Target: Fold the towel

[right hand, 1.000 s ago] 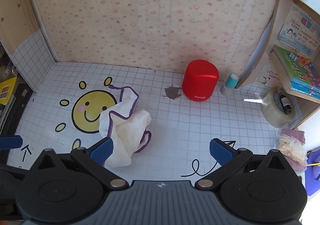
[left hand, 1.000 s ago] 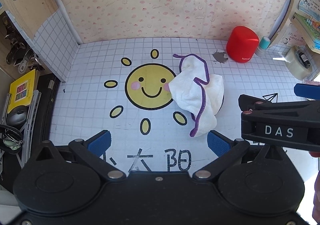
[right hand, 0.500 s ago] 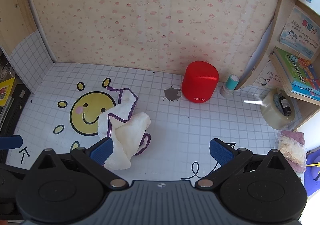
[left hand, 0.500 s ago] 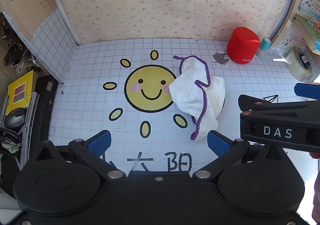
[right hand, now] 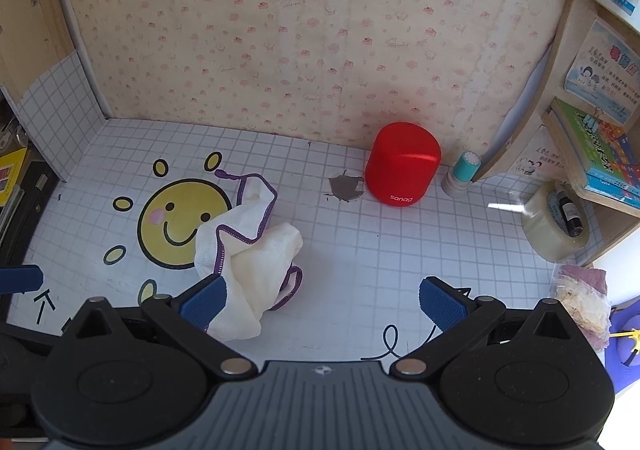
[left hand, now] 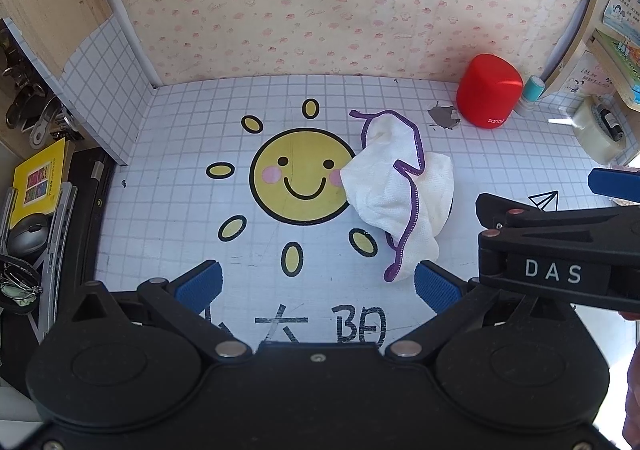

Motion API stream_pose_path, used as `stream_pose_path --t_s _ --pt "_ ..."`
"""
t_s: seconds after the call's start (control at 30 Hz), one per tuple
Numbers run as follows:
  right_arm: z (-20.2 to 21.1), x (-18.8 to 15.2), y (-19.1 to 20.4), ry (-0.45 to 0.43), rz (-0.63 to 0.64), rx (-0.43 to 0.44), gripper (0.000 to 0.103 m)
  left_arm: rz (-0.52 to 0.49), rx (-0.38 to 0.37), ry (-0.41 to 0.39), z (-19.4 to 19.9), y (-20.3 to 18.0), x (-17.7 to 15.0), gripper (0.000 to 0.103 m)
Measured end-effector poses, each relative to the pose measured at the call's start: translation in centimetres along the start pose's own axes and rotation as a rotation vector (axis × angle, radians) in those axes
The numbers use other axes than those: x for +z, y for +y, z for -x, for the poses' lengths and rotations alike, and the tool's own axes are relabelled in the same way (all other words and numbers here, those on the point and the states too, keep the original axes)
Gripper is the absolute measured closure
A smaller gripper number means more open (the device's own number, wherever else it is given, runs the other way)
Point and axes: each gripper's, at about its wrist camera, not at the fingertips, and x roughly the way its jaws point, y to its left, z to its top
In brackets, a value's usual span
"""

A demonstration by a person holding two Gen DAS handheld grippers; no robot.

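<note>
A white towel [left hand: 400,194] with purple trim lies crumpled on the gridded mat, just right of the yellow sun face [left hand: 302,176]. In the right wrist view the same towel [right hand: 256,250] sits beside the sun face [right hand: 182,222]. My left gripper [left hand: 316,286] hovers open above the mat's front, its right pad near the towel's lower tip. My right gripper [right hand: 322,300] is also open, its left pad overlapping the towel's near edge in view. Neither holds anything. The right gripper's body [left hand: 560,258] shows at the right of the left wrist view.
A red speaker [right hand: 402,168] stands at the back near a small teal-capped bottle [right hand: 464,172]. A tape roll [right hand: 556,228] and a shelf with books [right hand: 604,154] lie at the right. Floral wall behind; a raised tiled panel [left hand: 100,90] borders the left.
Both views have shifted slightly, so both grippers have drifted a little over the mat. The towel lies as before and both grippers stay open.
</note>
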Motion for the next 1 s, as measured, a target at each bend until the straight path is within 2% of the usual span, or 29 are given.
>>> stream_pose_path --t_s 0.6,0.87,1.0 --pt "0.3 -0.1 -0.1 -0.015 -0.013 0.024 0.0 -0.004 0.022 -0.006 0.4 0.1 -0.7 0.001" --pt "1.3 -0.5 -1.0 -0.068 -0.053 0.091 0.0 -0.023 0.03 -0.047 1.3 -0.3 -1.3 0.001" --pt "1.5 -0.8 -1.0 -0.072 -0.052 0.095 0.0 -0.005 0.014 -0.048 1.4 0.0 -1.6 0.007"
